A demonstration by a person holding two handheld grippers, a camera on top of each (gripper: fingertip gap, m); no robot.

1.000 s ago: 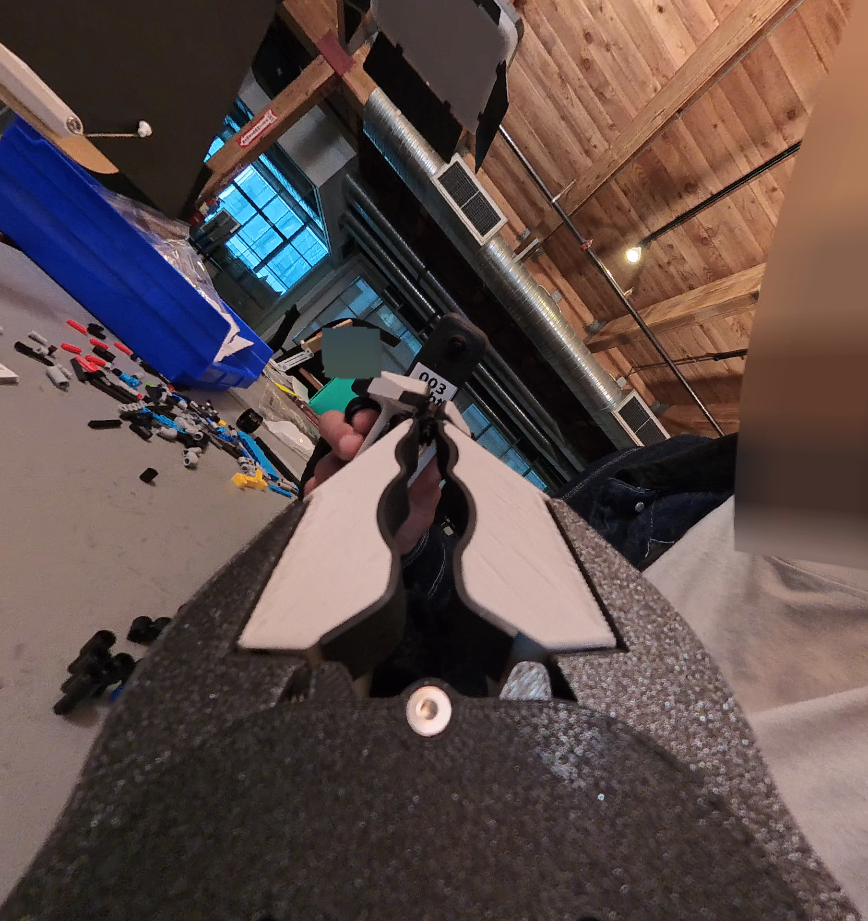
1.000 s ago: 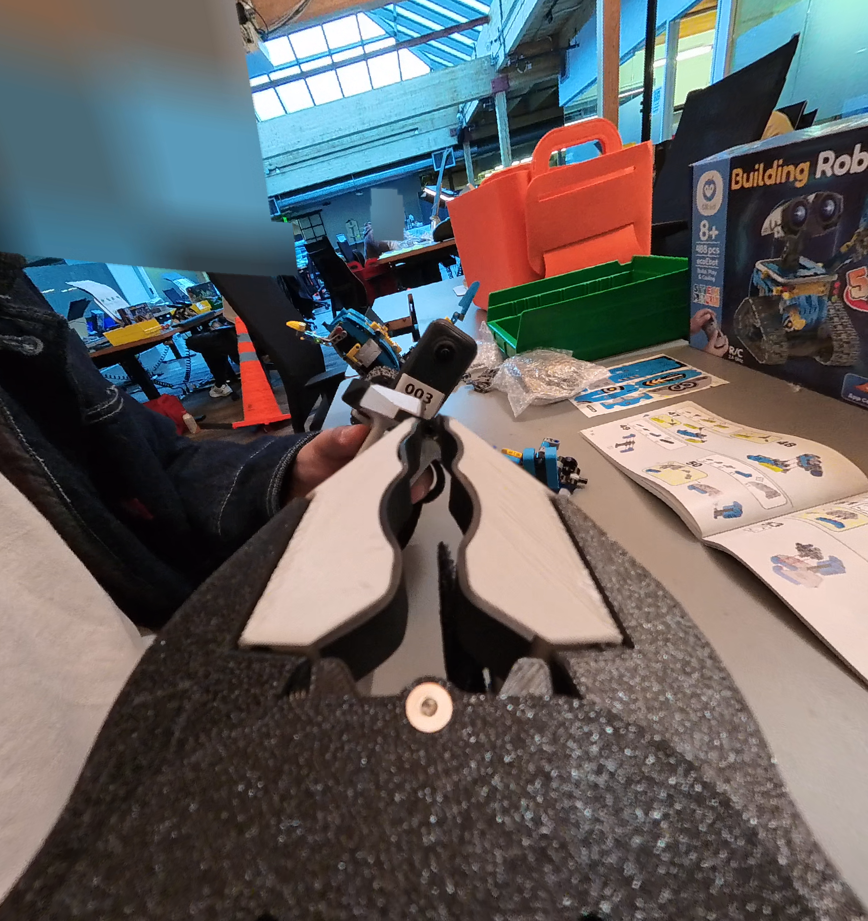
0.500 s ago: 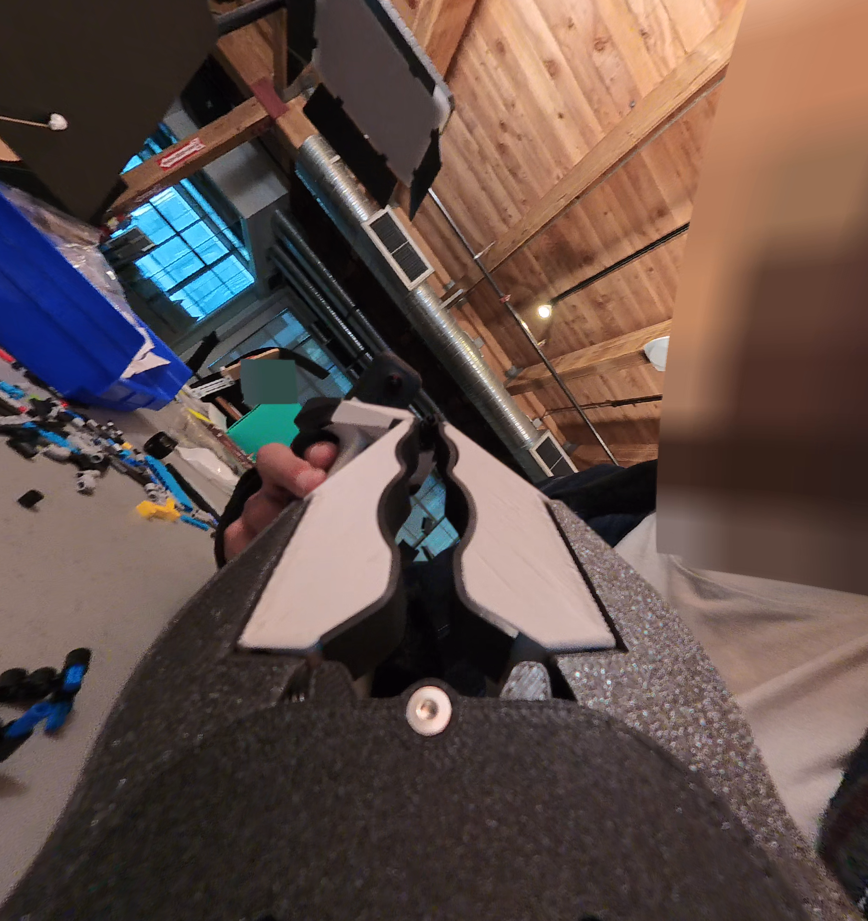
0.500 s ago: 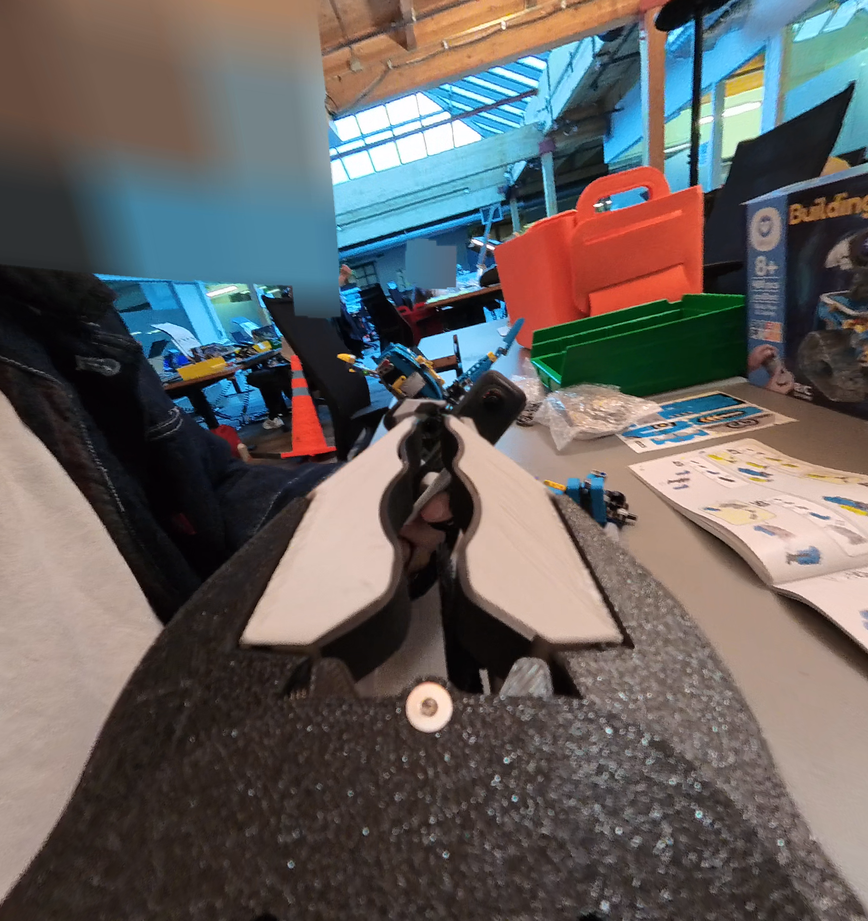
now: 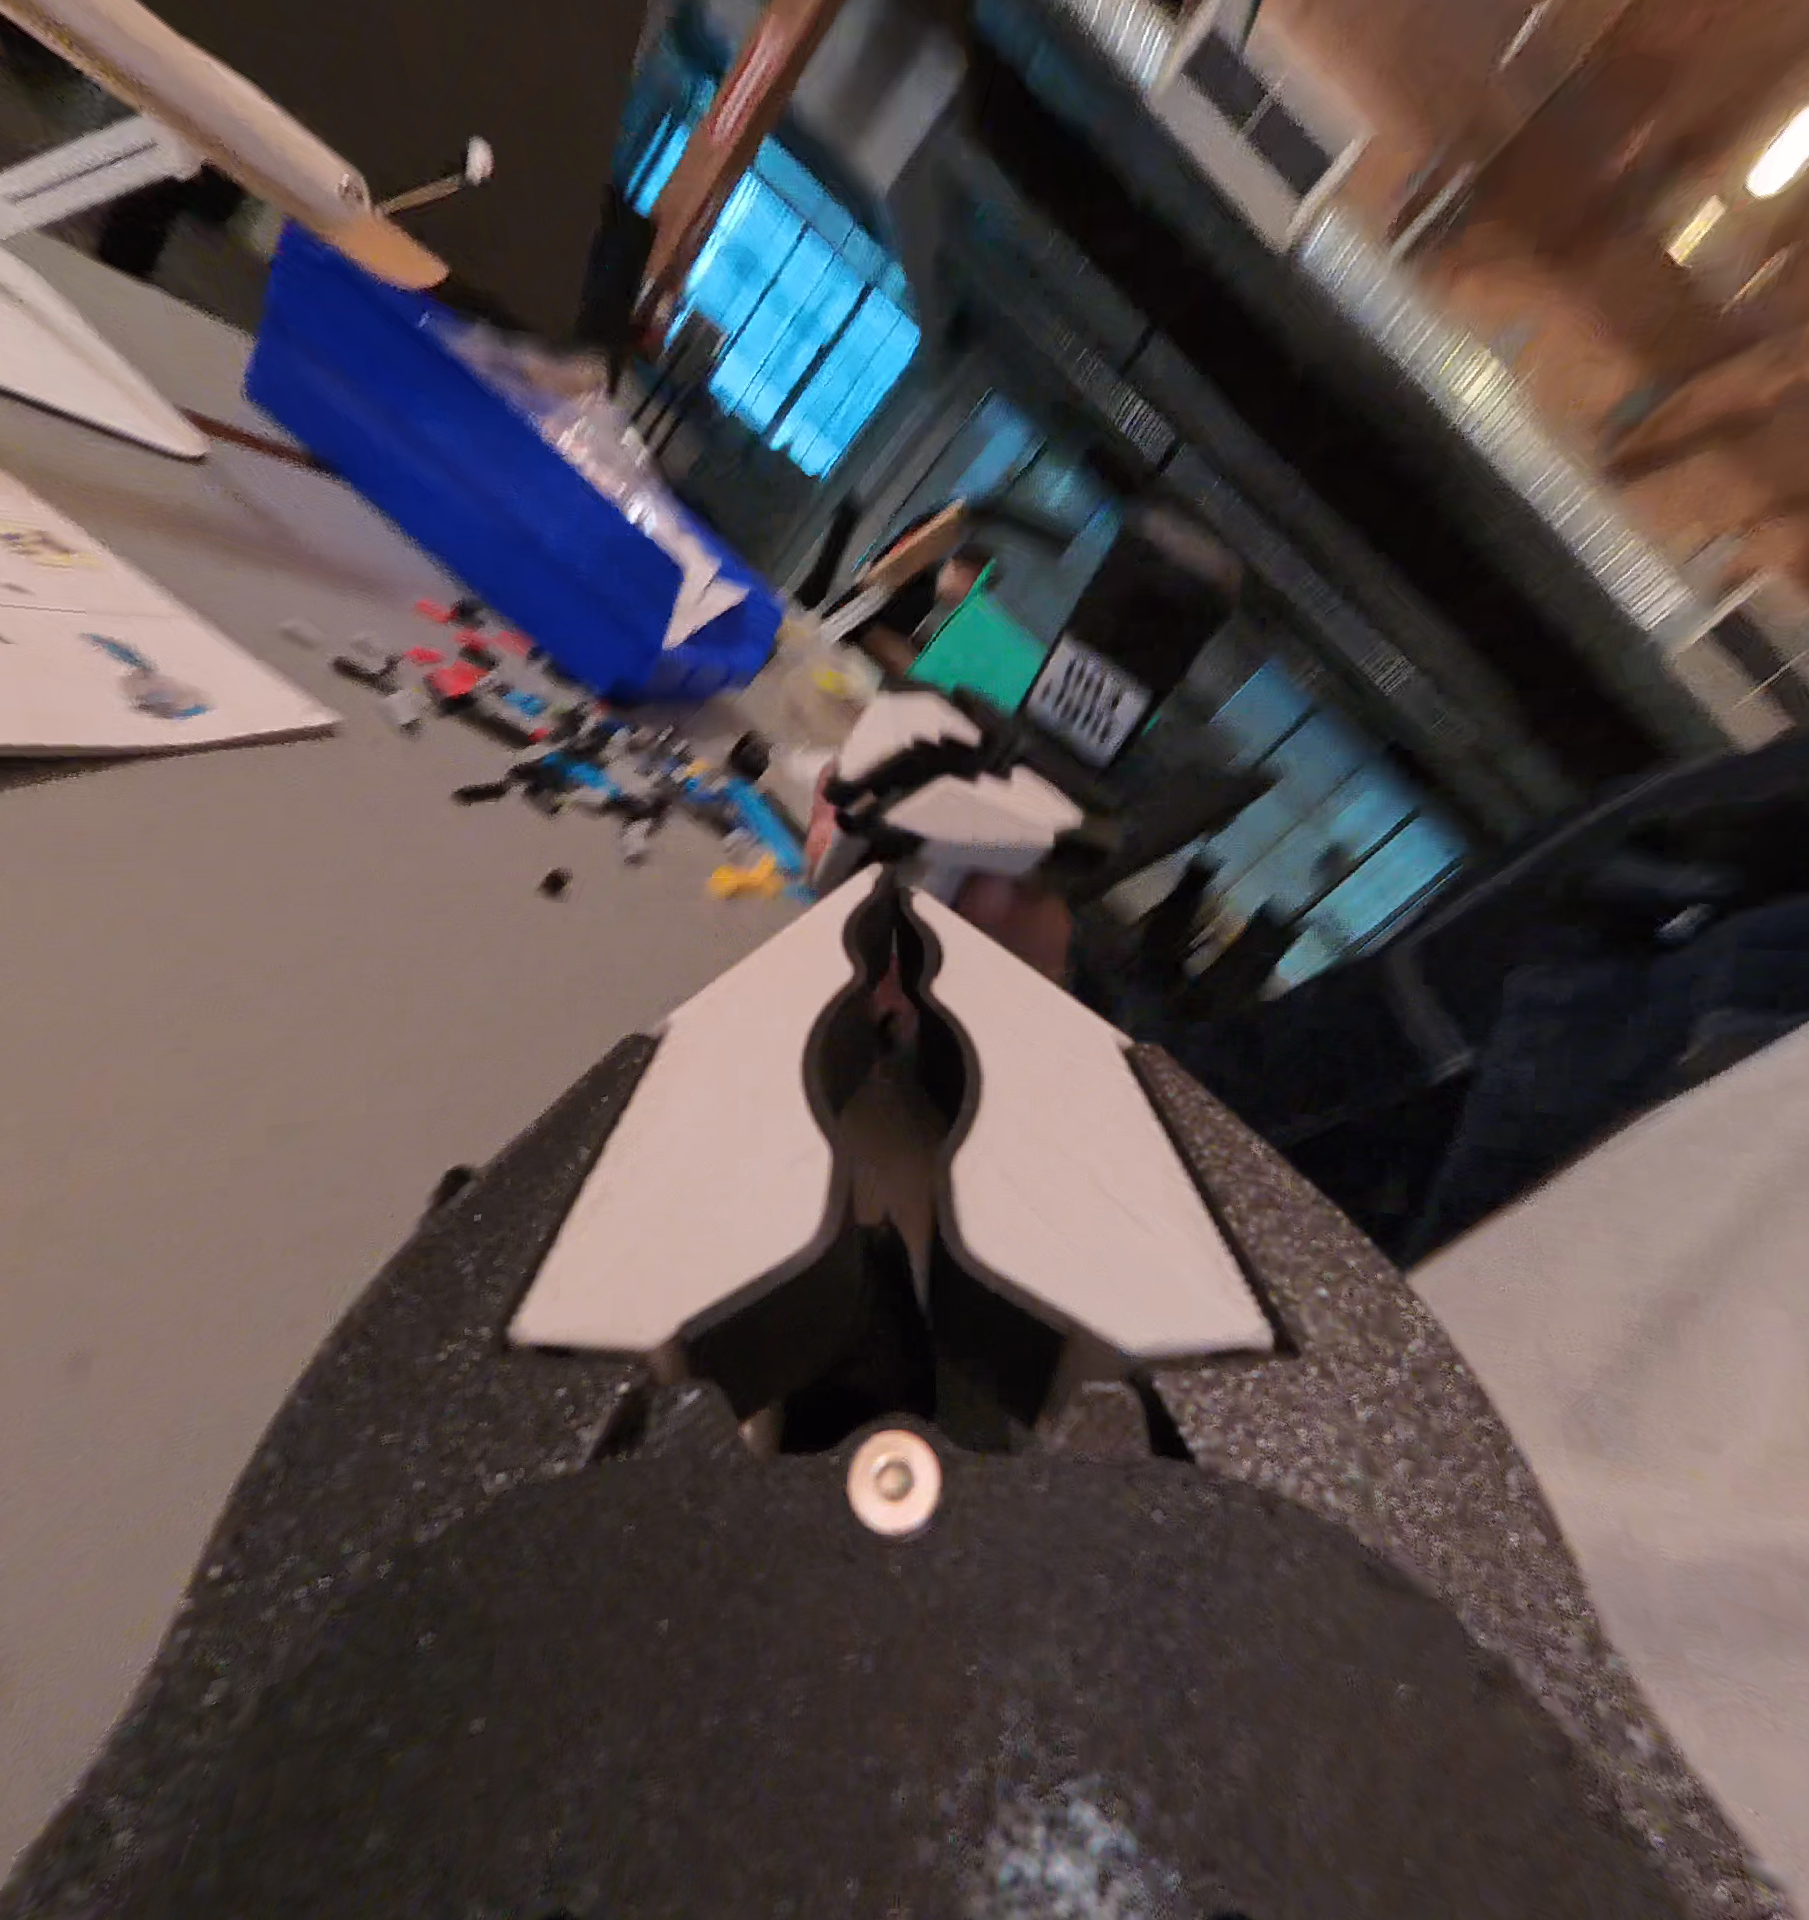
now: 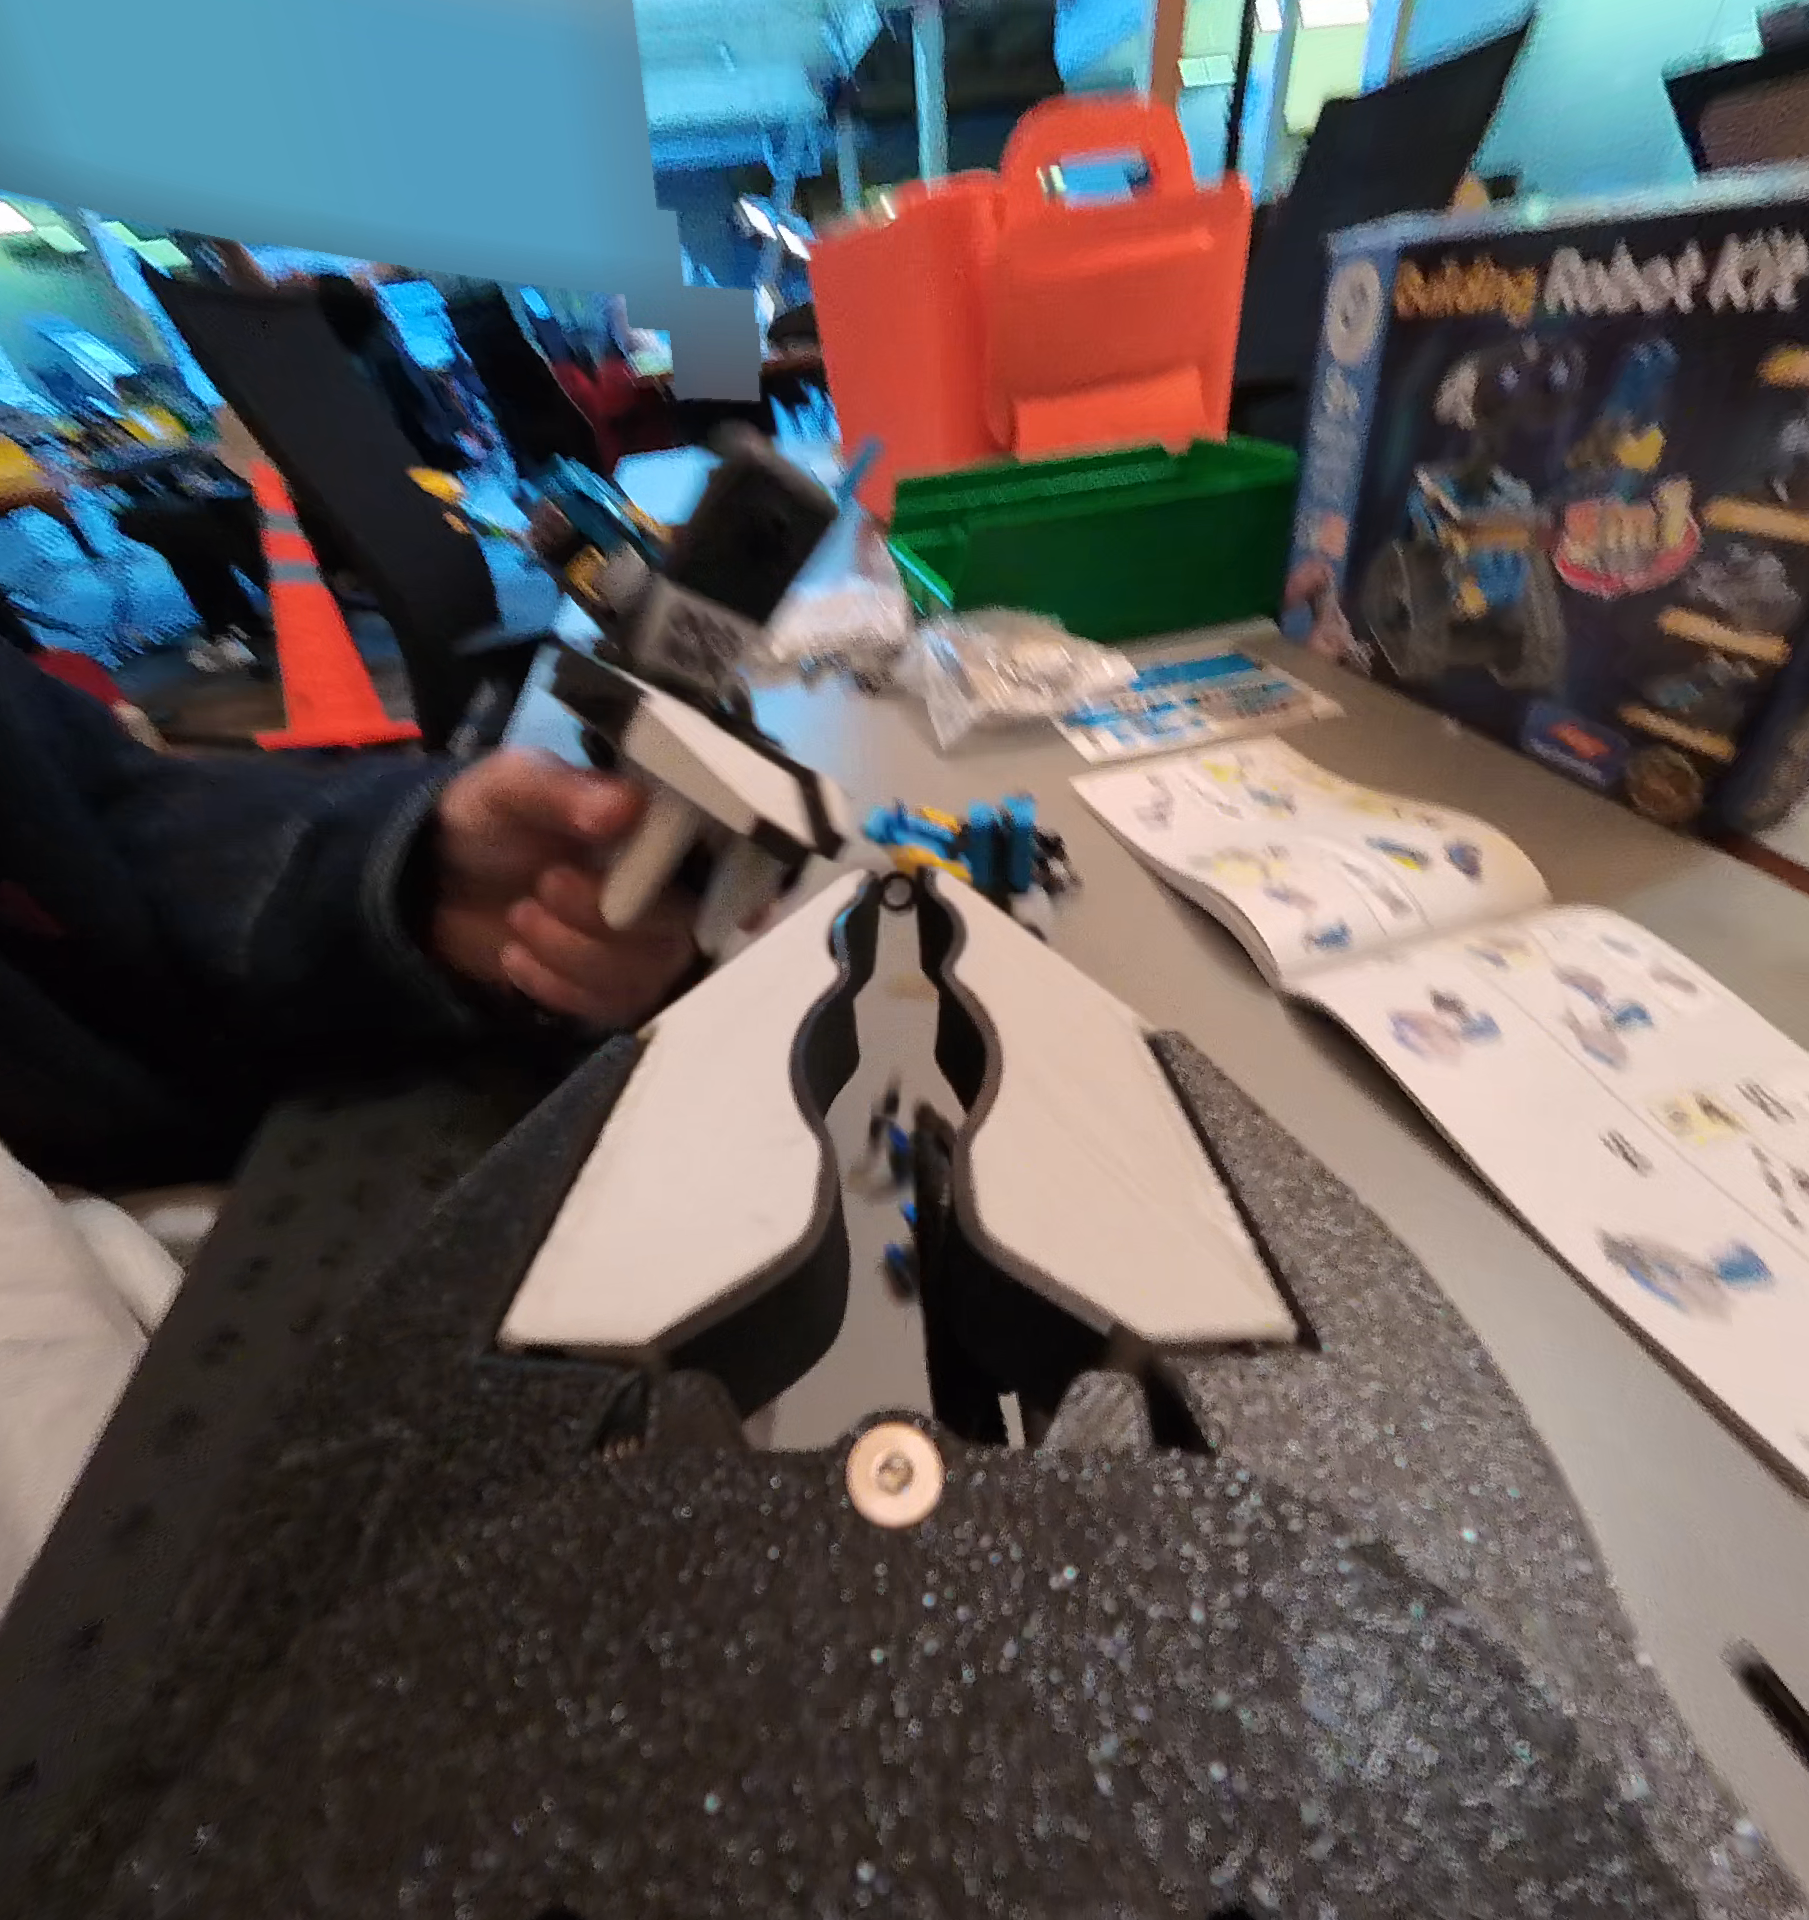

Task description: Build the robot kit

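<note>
Left gripper: pressed together, nothing seen between the tips.
Right gripper: a small black ring is pinched at the tips, above the grey table.
Neighbour: the blue-and-yellow model sits just beyond.
Risk: the ring could be dropped; only the very tips hold it.

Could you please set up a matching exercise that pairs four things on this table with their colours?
Things:
1. bin beside the scattered parts
2. bin beside the kit box
3. case with a handle
4. loose piece nearest the left gripper

Colours:
A. orange
B. yellow
C. blue
D. green

Pairs: 1-C, 2-D, 3-A, 4-B
</note>
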